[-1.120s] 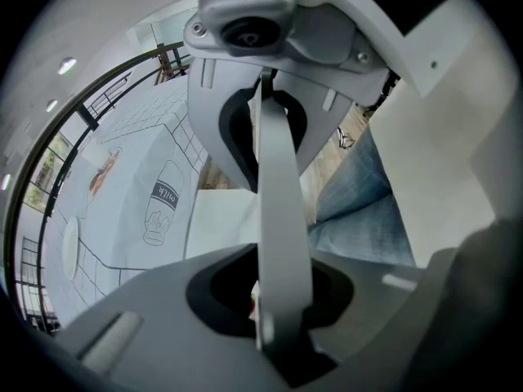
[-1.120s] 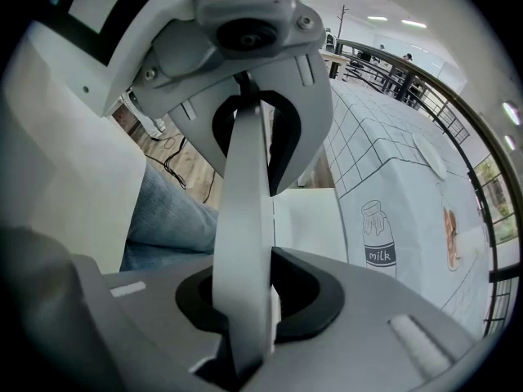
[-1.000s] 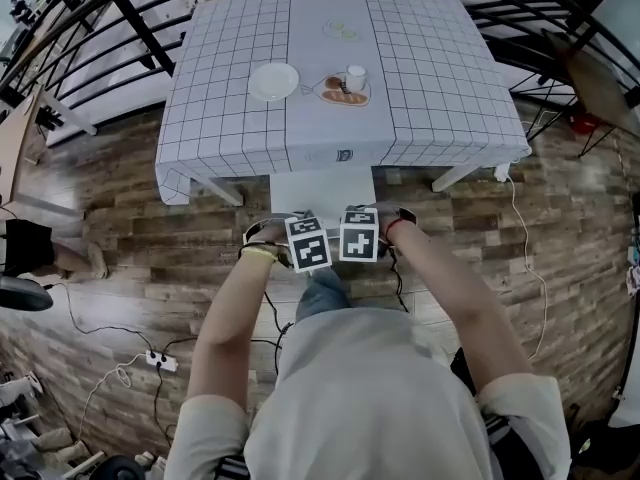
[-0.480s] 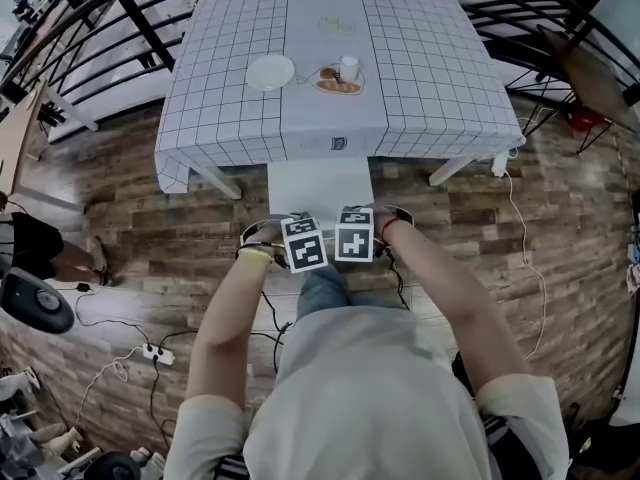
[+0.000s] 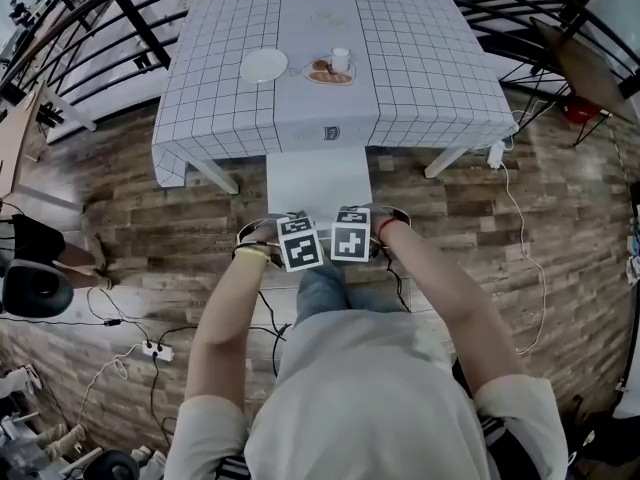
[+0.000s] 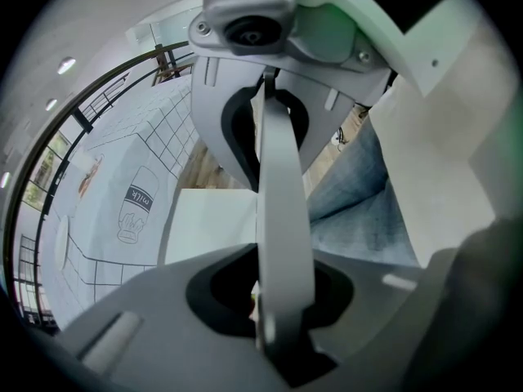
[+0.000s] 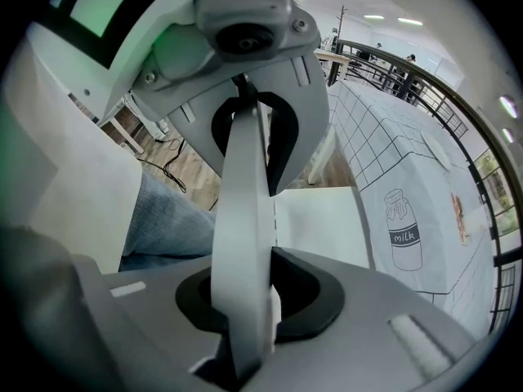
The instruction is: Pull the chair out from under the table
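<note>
The white chair (image 5: 318, 180) stands partly out from under the checked-cloth table (image 5: 420, 78), its seat showing between the cloth's hem and my hands. My left gripper (image 5: 299, 240) and right gripper (image 5: 349, 234) sit side by side on the chair's back, marker cubes up, pointing steeply down. In the left gripper view the left gripper (image 6: 270, 211) is shut on the backrest's top rail (image 6: 282, 178), which runs between its jaws. In the right gripper view the right gripper (image 7: 245, 219) is shut on the same rail (image 7: 243, 186). The seat (image 7: 319, 219) lies beyond the rail.
On the table are a white plate (image 5: 264, 65), a cup (image 5: 340, 59) and a plate of food (image 5: 326, 74). Black railings (image 5: 120, 18) ring the table. Cables and a power strip (image 5: 150, 350) lie on the wooden floor at the left. My legs are just behind the chair.
Both grippers have drawn the chair back toward me. More of the white seat shows out from under the tablecloth than a second ago.
</note>
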Tool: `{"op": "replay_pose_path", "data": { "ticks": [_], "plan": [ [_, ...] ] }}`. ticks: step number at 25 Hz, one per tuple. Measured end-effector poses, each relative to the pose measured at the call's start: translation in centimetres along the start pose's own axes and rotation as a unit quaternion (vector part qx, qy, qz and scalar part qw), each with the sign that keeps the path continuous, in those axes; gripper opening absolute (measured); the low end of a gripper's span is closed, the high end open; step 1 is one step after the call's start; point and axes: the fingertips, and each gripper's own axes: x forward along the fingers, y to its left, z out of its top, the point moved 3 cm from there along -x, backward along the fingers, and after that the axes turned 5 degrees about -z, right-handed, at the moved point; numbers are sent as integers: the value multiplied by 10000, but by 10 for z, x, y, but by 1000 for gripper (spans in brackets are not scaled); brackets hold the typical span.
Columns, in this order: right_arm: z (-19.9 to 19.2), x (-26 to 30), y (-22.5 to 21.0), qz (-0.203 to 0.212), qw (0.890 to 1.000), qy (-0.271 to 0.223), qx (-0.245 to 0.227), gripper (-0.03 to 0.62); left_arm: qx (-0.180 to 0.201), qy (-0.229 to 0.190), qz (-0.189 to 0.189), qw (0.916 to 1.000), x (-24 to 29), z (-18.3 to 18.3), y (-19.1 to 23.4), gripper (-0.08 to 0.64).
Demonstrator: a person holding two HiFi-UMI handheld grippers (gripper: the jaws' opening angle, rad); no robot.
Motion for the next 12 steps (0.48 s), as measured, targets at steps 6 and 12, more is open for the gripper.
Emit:
{"op": "replay_pose_path", "data": {
  "ticks": [6, 12],
  "plan": [
    [-3, -4, 18, 68, 9999, -25, 102, 75, 6, -34, -47, 10000, 1, 4, -18, 77],
    [-5, -5, 30, 80, 9999, 17, 107, 75, 8, -44, -67, 10000, 3, 6, -29, 77]
  ]
}}
